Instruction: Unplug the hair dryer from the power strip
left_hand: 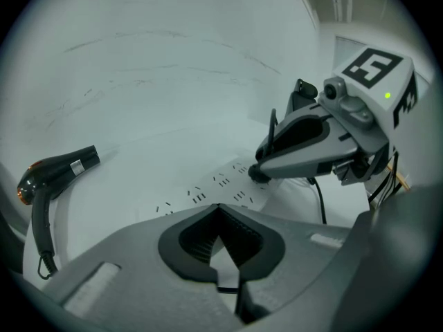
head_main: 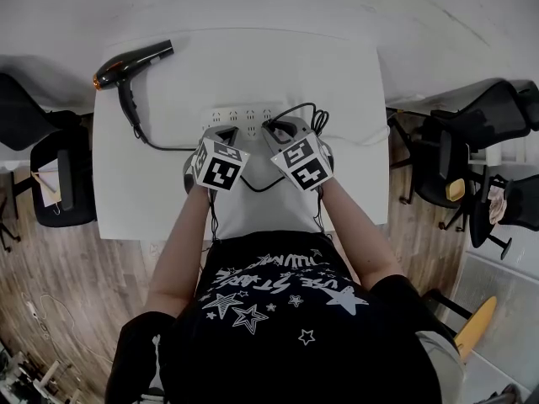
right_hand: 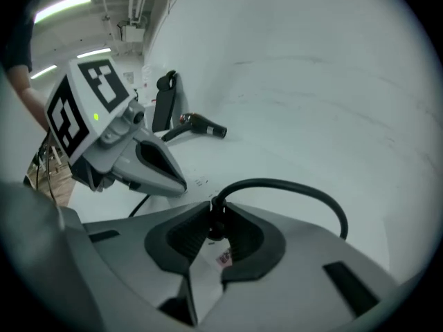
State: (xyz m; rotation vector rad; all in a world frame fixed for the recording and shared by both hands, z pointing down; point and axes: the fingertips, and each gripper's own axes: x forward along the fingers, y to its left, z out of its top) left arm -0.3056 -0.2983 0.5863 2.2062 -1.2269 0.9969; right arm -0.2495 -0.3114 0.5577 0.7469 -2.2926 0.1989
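Observed right tool (right_hand: 217, 206) gripping hair dryer plug (right_hand: 217, 223) at power strip (left_hand: 208, 187); left tool (left_hand: 219, 206) clenched, apparently empty.

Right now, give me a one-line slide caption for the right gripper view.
Right hand-held gripper clamps the plug, its cord arching away, while the left hand-held gripper sits at the power strip.

Nothing reads clearly: shirt lettering (head_main: 278, 283) (among stars) and hair dryer label (left_hand: 77, 163) blur.

Black T-shirt (head_main: 286, 310), white stars, grey left gripper (head_main: 224, 133), grey right gripper (head_main: 282, 130), black-and-white marker cubes (head_main: 221, 168)
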